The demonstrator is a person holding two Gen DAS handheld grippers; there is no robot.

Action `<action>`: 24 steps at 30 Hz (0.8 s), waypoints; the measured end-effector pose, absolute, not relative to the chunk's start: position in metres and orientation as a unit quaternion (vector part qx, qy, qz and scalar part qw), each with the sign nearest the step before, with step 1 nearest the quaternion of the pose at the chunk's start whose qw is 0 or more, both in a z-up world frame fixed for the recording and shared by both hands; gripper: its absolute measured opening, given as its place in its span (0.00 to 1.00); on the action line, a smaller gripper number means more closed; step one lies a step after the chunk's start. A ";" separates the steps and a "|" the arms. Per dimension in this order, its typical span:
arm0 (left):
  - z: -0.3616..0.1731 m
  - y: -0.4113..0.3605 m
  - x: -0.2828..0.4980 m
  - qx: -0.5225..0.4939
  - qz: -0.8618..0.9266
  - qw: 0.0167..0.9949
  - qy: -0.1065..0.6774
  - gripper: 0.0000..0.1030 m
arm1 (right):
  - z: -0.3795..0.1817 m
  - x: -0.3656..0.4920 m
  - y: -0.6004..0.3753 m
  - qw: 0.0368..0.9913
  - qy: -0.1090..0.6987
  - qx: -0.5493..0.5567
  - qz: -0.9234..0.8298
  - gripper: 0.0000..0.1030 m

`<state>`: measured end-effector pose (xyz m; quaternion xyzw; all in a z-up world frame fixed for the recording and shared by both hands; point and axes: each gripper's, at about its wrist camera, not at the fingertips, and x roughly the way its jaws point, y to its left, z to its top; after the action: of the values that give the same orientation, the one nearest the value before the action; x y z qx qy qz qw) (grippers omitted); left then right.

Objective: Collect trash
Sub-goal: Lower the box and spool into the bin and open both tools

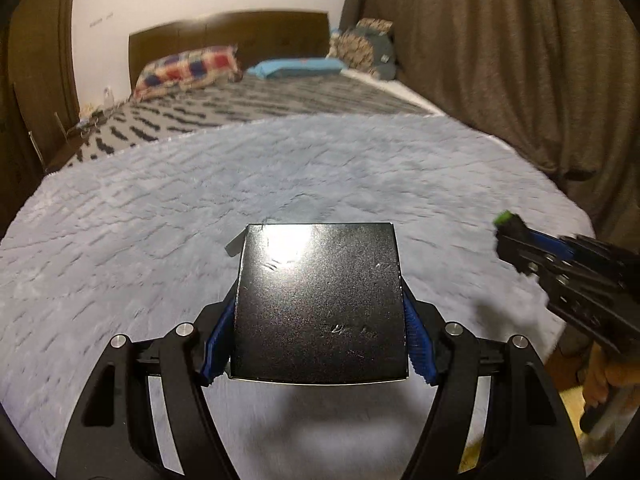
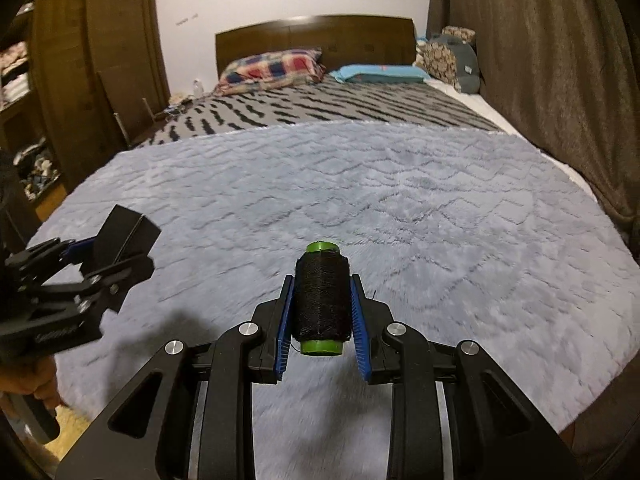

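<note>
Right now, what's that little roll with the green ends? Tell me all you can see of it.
It is a spool of black thread wound on a green core, whose rims stick out at both ends. The thread looks fine and tightly wrapped; a loose strand shows near the front rim. It lies lengthwise, clamped between the blue-padded fingers of the right gripper, held above the grey furry blanket. Only the pads touch it.

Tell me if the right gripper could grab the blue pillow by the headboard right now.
Probably not: the right gripper is shut on the thread spool, and the blue pillow lies far up the bed.
</note>
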<state>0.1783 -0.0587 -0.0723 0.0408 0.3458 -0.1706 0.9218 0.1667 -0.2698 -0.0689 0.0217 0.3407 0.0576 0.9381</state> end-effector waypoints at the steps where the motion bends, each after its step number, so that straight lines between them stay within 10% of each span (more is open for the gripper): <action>1: -0.068 -0.057 0.166 0.040 -0.174 0.924 0.338 0.65 | -0.066 0.158 -0.269 0.940 0.337 0.021 0.059 0.26; 24: -0.136 -0.034 -0.010 0.023 -0.226 0.907 0.355 0.65 | -0.137 0.000 -0.248 0.925 0.363 0.025 0.110 0.27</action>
<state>-0.0101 -0.0339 -0.1356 0.0229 0.3545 -0.2259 0.9071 -0.0004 -0.2475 -0.1372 0.0248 0.3629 0.1097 0.9250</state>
